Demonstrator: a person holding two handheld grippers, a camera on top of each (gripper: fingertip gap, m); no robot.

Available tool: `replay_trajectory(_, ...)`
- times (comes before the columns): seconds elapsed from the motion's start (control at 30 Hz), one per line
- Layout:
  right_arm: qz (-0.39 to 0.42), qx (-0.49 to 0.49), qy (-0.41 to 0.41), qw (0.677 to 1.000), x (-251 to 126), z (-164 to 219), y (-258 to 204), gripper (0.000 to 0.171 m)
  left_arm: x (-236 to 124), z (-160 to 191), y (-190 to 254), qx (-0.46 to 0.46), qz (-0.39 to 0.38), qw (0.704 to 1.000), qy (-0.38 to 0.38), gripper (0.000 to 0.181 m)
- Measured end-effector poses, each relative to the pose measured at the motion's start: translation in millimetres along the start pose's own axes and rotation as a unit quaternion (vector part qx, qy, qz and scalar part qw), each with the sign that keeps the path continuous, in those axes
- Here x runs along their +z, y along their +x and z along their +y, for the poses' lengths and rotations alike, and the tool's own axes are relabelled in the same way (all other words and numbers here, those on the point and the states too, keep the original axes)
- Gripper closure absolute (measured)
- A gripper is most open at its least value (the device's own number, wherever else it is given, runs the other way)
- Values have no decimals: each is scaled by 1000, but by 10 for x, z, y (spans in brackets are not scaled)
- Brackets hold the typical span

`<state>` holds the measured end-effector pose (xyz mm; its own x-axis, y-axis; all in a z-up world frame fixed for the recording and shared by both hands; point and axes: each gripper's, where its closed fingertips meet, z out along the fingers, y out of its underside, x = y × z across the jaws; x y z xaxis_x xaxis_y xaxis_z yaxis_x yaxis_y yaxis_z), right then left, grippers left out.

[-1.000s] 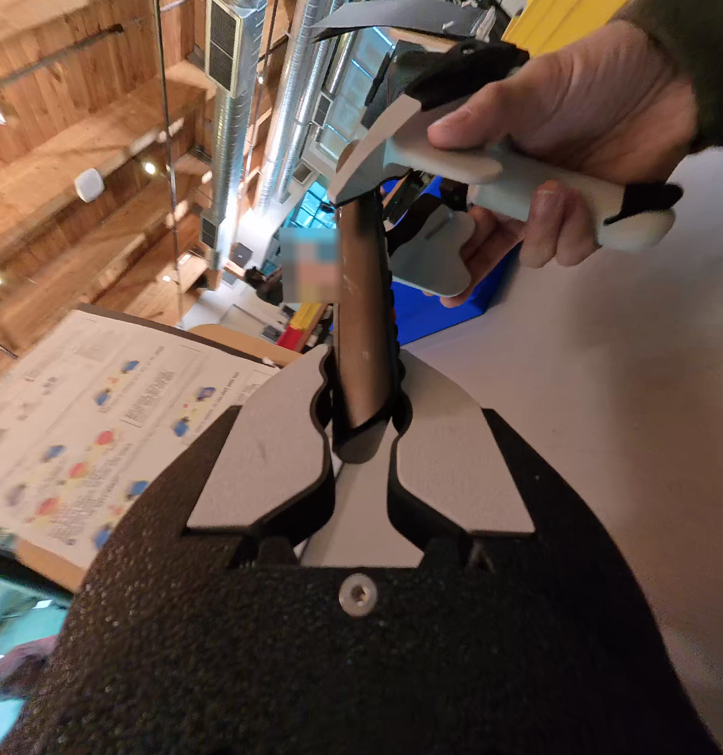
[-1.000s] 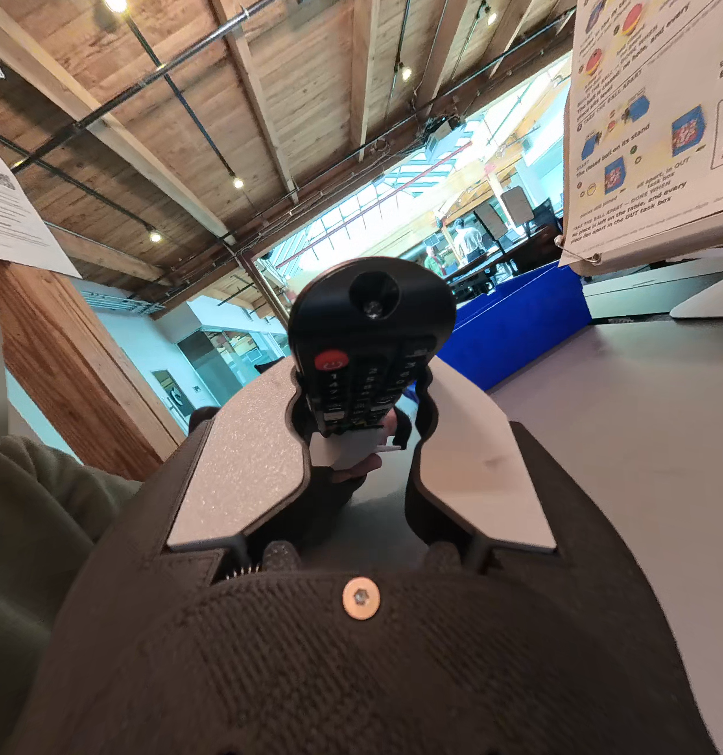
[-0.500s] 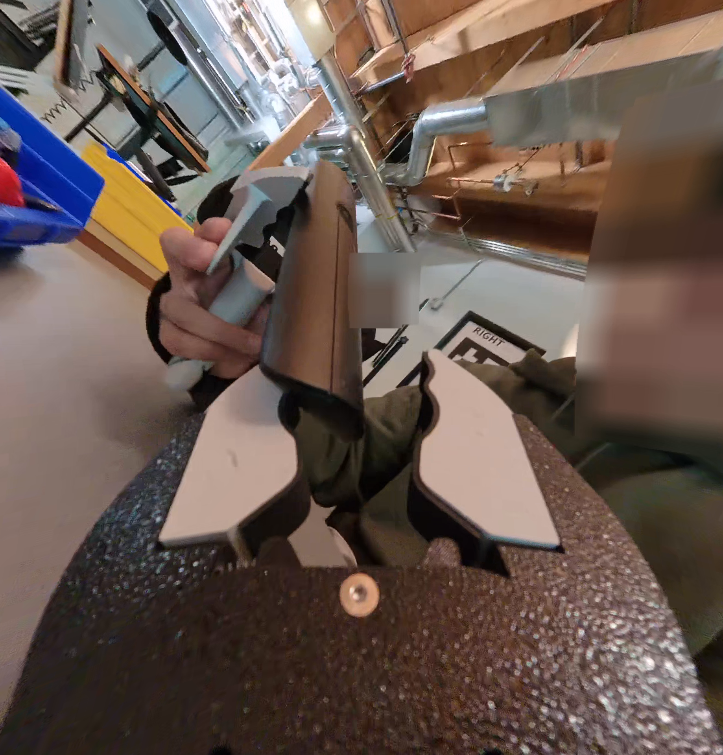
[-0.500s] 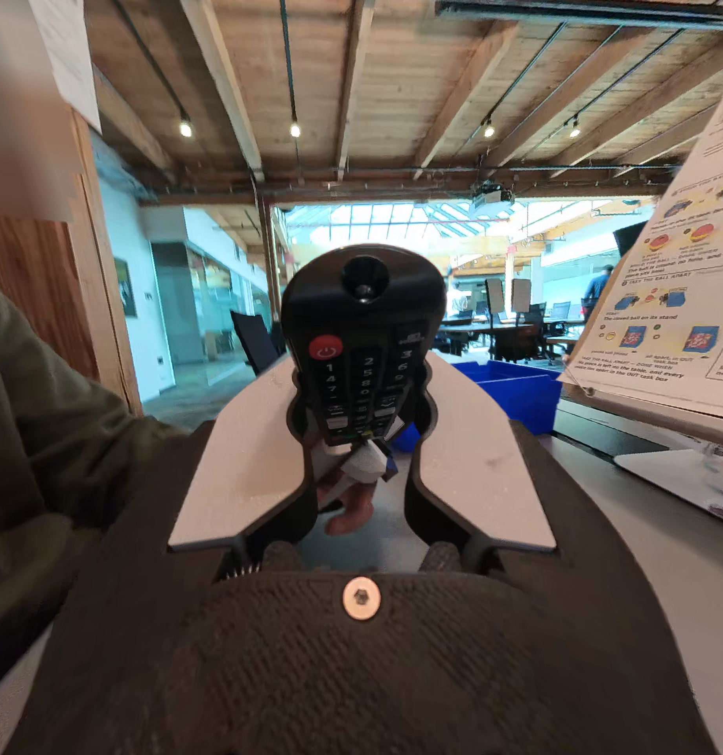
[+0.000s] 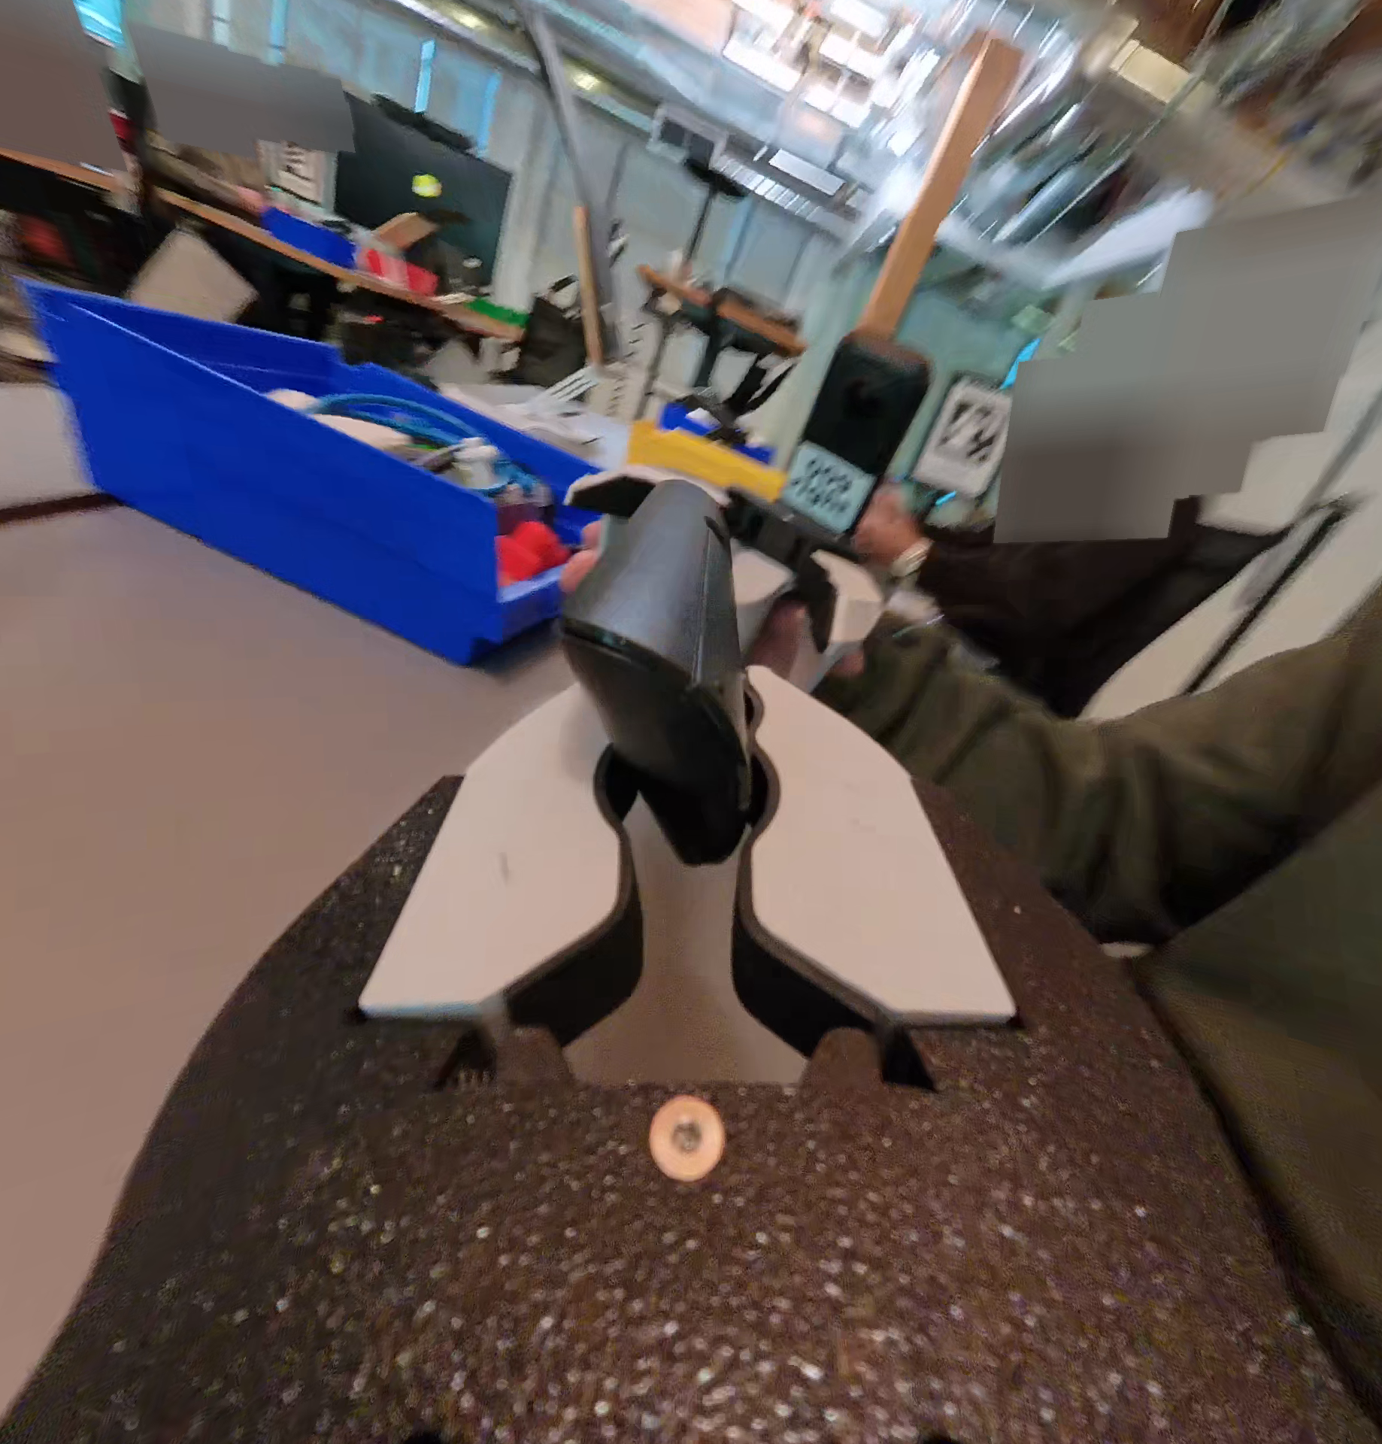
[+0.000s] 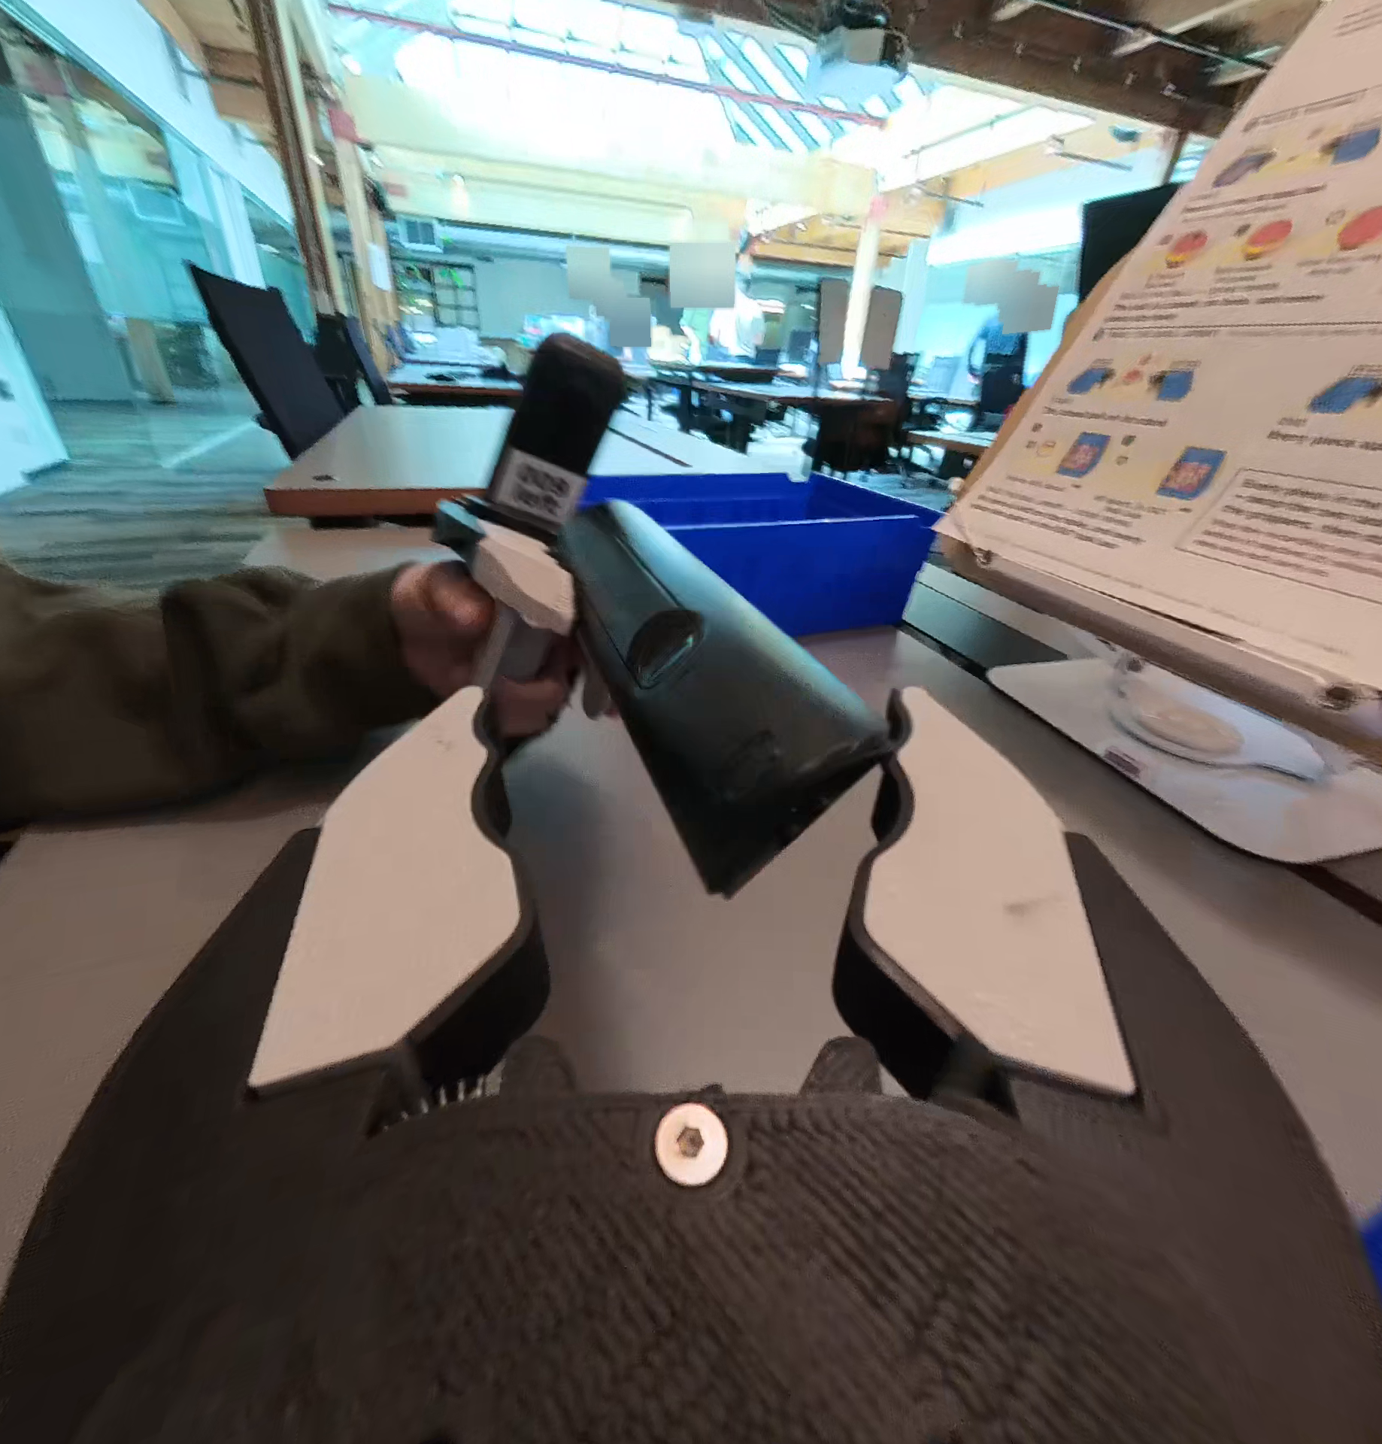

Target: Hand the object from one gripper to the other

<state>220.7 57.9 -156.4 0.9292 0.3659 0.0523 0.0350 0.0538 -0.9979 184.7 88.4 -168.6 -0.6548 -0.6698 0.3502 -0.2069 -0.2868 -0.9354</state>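
Remote [image 5: 664,672], black and wedge-shaped, back showing, clamped in left gripper [image 5: 684,789].

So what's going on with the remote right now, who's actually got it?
A person is working two handheld grippers over a grey table. The left gripper is shut on one end of the black remote and carries it. The right gripper has its jaws spread wide around the other end without clamping it. The remote sits in the air between the two, so it looks like the left side has it.
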Motion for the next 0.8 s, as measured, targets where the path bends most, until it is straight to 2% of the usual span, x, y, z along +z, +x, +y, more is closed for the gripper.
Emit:
replay_trajectory(0.13,105,-120,-28,987,-147,-40,262,85,-171,80,-250,114,-118,983,-82,159)
replay_trajectory(0.23,147,-251,-76,954,-53,72,260,94,-153,76,-272,101,-130,983,-78,159)
replay_trajectory(0.33,163,-321,-182,915,155,454,256,86,-65,28,-214,85,-125,987,-52,159)
replay_trajectory(0.37,182,-336,-195,903,190,491,282,89,-40,27,-210,85,-130,986,-52,159)
replay_trajectory(0.43,225,-364,-201,881,197,454,352,109,2,54,-195,90,-135,985,-62,159)
replay_trajectory(0.5,233,-377,-214,871,189,477,382,122,26,49,-192,93,-142,984,-60,159)
replay_trajectory(0.67,210,-347,-220,887,188,511,358,123,43,15,-154,101,-135,985,-44,158)
replay_trajectory(0.73,187,-293,-195,917,214,477,278,123,41,-50,-56,116,-107,987,-19,157)
replay_trajectory(0.8,138,-209,-144,957,263,393,128,123,15,-88,-17,135,-97,986,-4,142)
